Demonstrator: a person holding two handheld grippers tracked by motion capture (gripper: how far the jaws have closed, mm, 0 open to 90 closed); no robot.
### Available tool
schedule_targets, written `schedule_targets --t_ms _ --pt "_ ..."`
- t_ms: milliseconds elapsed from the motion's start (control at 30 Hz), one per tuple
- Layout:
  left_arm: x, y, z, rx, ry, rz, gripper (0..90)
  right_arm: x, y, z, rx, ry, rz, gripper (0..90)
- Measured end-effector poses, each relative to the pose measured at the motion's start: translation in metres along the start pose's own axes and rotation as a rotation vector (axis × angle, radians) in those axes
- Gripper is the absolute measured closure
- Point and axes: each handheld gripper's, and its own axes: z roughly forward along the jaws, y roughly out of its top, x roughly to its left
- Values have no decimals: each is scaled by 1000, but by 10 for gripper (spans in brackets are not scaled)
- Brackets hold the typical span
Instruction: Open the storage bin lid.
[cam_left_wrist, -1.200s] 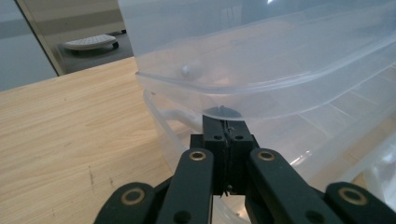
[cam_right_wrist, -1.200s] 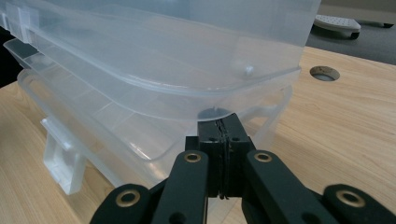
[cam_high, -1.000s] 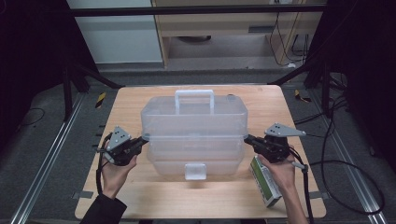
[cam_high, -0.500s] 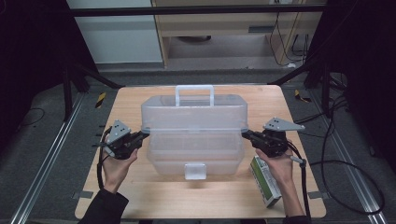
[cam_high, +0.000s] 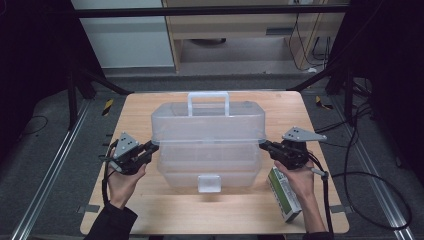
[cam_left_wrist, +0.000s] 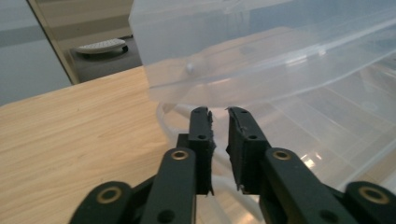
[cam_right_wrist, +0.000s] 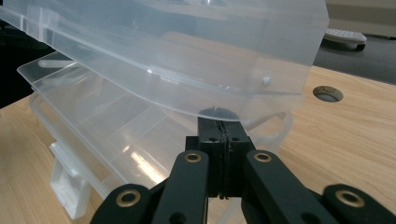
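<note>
Wooden table (cam_high: 150, 210), grippers flanking clear box (cam_high: 207, 132)

No text can be read anywhere. The green and white carton (cam_high: 283, 192) at the table's right front edge bears print on its side (too small and blurred to make out). The clear box (cam_high: 207, 145) shows no label, and the yellow and black striped marks on the floor (cam_high: 107, 106) carry no words.
</note>
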Motion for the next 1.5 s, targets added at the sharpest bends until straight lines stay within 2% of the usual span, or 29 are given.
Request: schedule_targets --t_ms 100,200,367,500,733,833,967,1033,1200,1267,1500 --pt "1 -1 0 0 38 17 663 0 0 0 3 -2 -1 896" --pt "2 -1 3 -9 54 23 572 0 0 0 7 -3 -4 897" --pt "3 1 13 -22 46 30 516 1 0 1 10 -1 -7 897" --pt "3 4 20 -40 31 28 535 1 0 2 13 0 -10 896" --pt "5 7 17 -56 15 13 623 2 -1 2 13 3 -9 894" --pt "4 7 16 -51 32 23 647 2 -1 2 13 2 -9 887" --pt "5 8 15 -50 37 9 683 3 -1 3 26 -7 -5 845" --pt "4 8 15 -48 39 7 685 3 -2 2 39 -6 6 823" --pt "4 9 14 -40 47 15 689 0 -11 -1 99 -53 7 753" --pt "3 9 14 -39 47 11 689 -3 -16 -2 109 -57 25 750" --pt "4 12 14 -34 48 12 690 -5 -28 4 174 -66 23 742"
